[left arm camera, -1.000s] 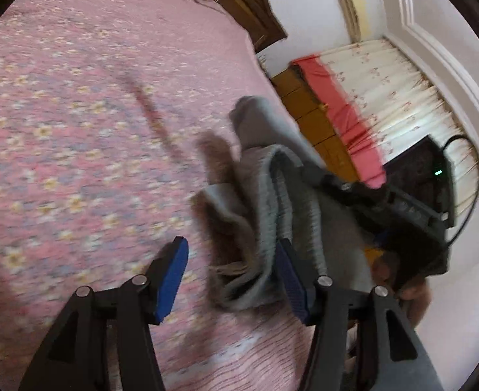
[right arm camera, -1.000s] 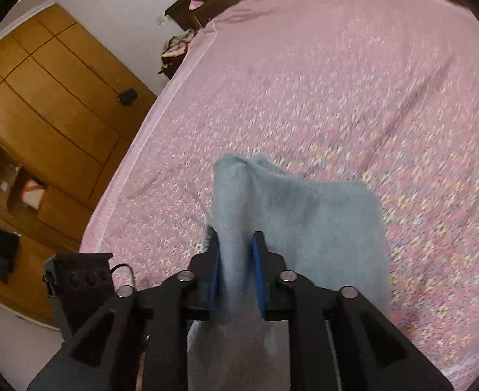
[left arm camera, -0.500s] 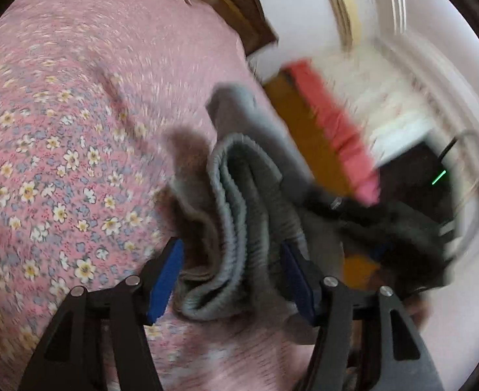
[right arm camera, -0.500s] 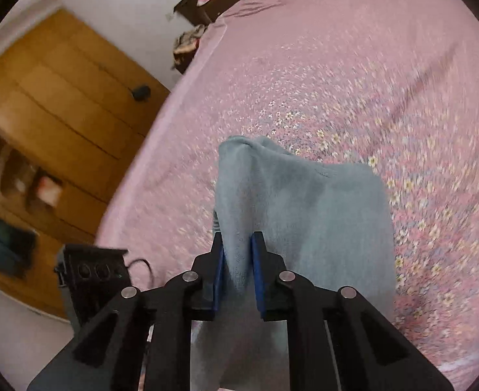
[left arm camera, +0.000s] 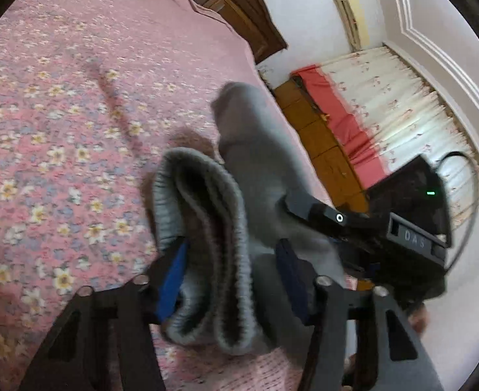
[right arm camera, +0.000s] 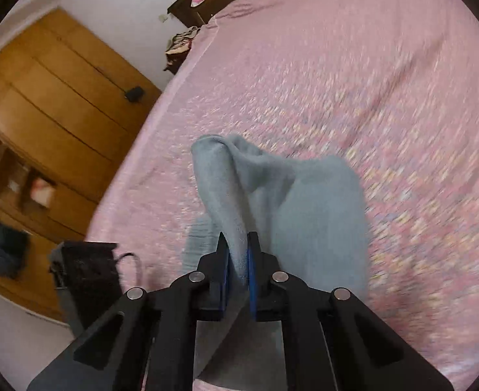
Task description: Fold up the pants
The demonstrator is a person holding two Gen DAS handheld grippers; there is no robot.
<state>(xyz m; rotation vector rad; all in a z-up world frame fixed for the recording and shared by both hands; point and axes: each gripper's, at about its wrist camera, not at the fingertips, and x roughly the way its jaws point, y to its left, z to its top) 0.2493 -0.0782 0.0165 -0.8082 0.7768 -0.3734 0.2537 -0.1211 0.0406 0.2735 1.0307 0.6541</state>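
Over the pink floral bedspread (left arm camera: pixel 60 114), near its edge: grey pants (left arm camera: pixel 255 169) lifted, soft fleecy knit. Right gripper (right arm camera: pixel 237 260) pinched narrow on a thin fold, just been closing. Left gripper (left arm camera: pixel 229 277) half-wide, closing around the thick ribbed waistband (left arm camera: pixel 206 228); firm contact not clear. Risks: bulky rolled rib squirming out of a partial bite; thin fold slipping under the hanging weight; uneven pull skewing the fold.

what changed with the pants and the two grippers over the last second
The left hand-held gripper moved in around the ribbed waistband of the grey pants, and its jaws have just been closing on it. The right hand-held gripper pinched tighter on its fold. The pants stay lifted above the pink floral bedspread.
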